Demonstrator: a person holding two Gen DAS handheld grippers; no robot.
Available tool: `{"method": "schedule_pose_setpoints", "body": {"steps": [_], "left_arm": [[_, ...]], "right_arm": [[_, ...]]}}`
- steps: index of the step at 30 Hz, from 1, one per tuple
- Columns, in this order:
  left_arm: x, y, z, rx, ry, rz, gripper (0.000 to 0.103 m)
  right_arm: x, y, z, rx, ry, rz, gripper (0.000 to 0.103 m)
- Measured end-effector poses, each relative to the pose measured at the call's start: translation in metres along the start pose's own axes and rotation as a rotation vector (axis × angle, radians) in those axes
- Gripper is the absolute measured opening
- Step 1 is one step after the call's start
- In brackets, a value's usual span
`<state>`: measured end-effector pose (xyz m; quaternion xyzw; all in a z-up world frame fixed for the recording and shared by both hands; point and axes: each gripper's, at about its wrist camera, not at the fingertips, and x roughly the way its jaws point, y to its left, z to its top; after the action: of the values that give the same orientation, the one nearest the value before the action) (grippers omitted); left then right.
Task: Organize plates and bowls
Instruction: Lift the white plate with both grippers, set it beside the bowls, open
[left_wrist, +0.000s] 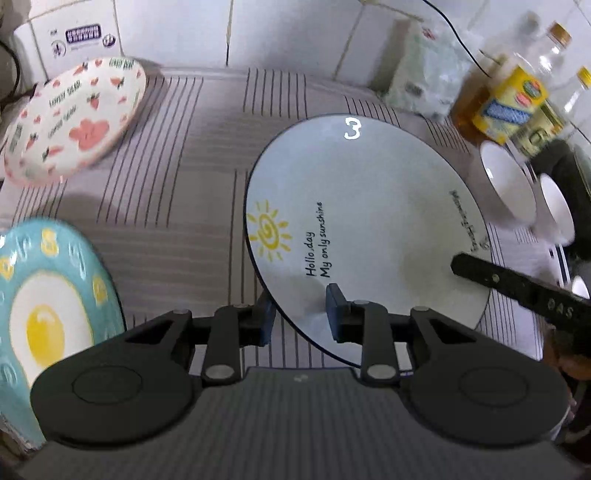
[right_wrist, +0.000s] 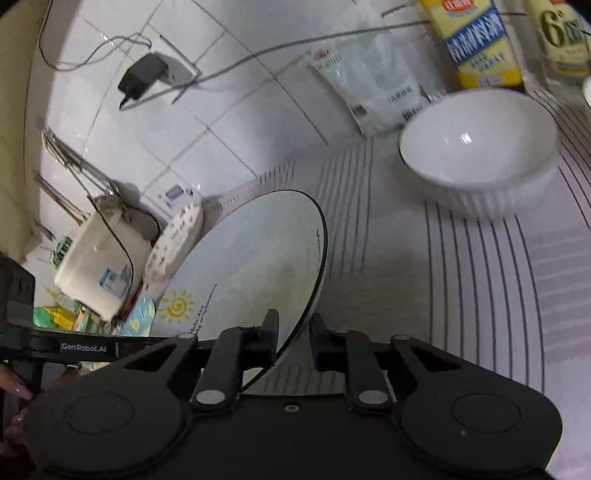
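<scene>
Sun plate (left_wrist: 369, 229) reads "Hello, day My only sunshine" (also "3").

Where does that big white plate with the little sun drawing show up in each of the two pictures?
Left wrist: the sun plate fills centre-right, tilted, its near rim between the left gripper fingers.
Right wrist: it is at lower centre-left, edge-on, in the right gripper.
Shared landmark: the strawberry-patterned plate.

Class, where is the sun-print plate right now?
The sun-print plate sits mid-frame in both views, tilted over the striped mat, its rim between both grippers' fingers, left and right.
</scene>
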<state>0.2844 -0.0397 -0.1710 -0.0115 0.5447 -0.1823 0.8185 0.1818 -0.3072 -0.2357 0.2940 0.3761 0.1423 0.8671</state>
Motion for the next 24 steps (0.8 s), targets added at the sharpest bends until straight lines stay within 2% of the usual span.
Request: {"method": "schedule_pose_setpoints", "body": {"steps": [5,14,17,24], "left_arm": [[0.011,0.001,0.035,0.022,-0.018,0.030,0.027],[0.048,0.015,0.079,-0.024,0.011,0.019,0.027],[0.057,0.019,0.087,-0.051,0.022,0.027,0.027],[0.070,0.027,0.093,-0.127,0.049,0.025,0.027]], "right_arm": [[0.015,-0.007,0.020,-0.009,-0.003,0.020,0.027],[0.047,-0.008,0.048,-0.014,-0.021,-0.047,0.027],[0.057,-0.007,0.055,-0.046,0.012,-0.074,0.028],[0.069,-0.005,0.061,-0.073,0.027,-0.107,0.029]]}}
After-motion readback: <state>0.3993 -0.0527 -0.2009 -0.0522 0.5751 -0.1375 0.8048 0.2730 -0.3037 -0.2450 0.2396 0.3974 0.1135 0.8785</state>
